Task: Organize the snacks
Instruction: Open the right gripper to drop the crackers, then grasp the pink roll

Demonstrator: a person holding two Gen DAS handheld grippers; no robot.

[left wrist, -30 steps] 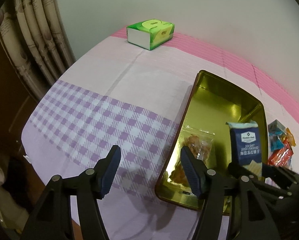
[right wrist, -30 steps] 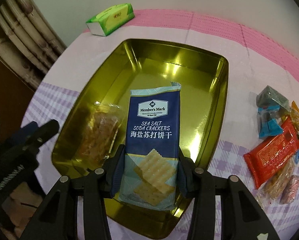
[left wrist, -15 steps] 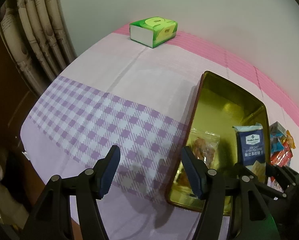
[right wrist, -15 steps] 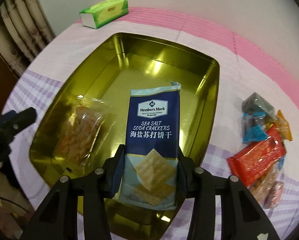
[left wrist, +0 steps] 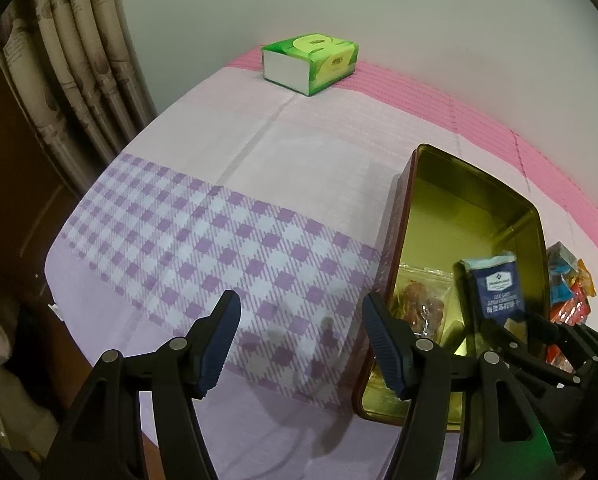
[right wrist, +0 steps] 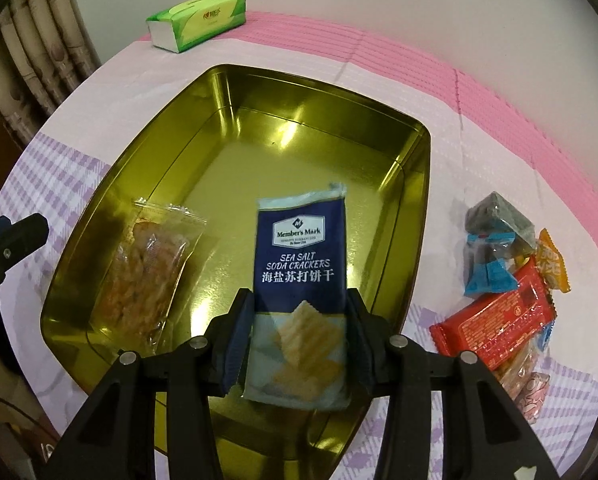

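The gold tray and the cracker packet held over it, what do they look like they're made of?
The gold tray looks like thin metal, probably tinplate: its glossy walls mirror bright highlights. The cracker packet looks like printed plastic film with a soft sheen and crimped end seams; whether it is foil-lined cannot be told.

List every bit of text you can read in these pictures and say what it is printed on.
"Member's Mark": logo on the blue cracker packet.
"SEA SALT SODA CRACKERS": same packet.
"海盐苏打饼干": same packet, beneath the English.
Small line under the logo: too small to read.
Green tissue pack: red logo, blurred.
Red wrapper and orange wrapper: print unreadable.
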